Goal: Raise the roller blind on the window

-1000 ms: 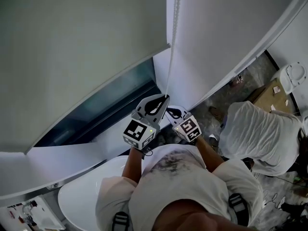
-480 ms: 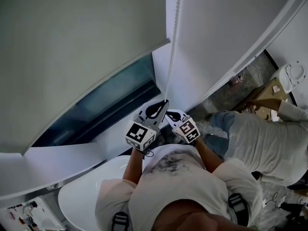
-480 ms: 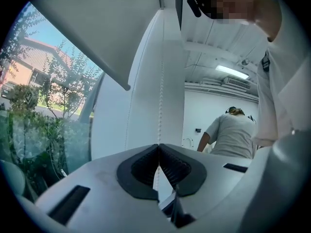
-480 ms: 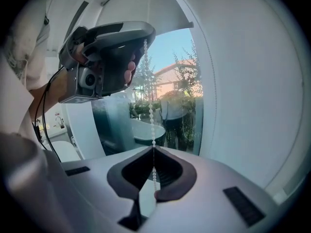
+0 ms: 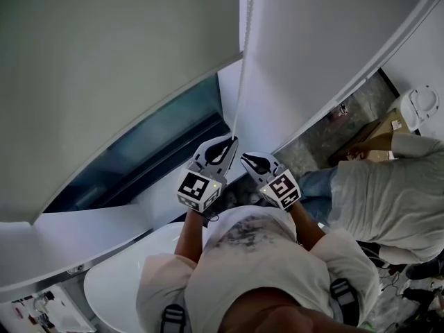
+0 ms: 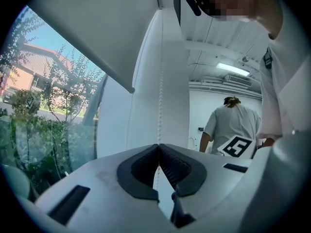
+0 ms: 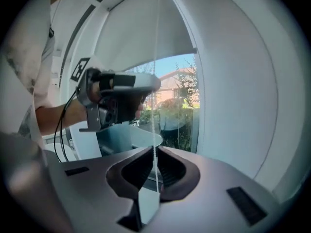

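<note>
The grey roller blind [image 5: 118, 68] covers most of the window, with its bottom bar running slantwise above a strip of bare glass [image 5: 159, 144]. A white bead chain [image 5: 241, 68] hangs beside it. My left gripper [image 5: 233, 140] is shut on this chain; in the left gripper view the bead chain [image 6: 160, 101] runs down into the closed tips of the left gripper [image 6: 158, 145]. My right gripper [image 5: 244, 158] sits just below and to the right. Its jaws have just been opening a hair, and the bead chain [image 7: 156, 57] still passes between the right gripper [image 7: 154, 149] tips, which pinch it.
A white wall panel [image 5: 319, 40] stands right of the chain. Below the window are a white sill [image 5: 83, 234] and a rounded white basin [image 5: 118, 283]. Another person [image 5: 388, 186] bends over a cardboard box [image 5: 388, 127] at right, near a toilet [image 5: 423, 106].
The blind's bottom bar sits slightly higher. My right gripper has shifted a little right and up along the chain. The person at right has leaned toward the box.
</note>
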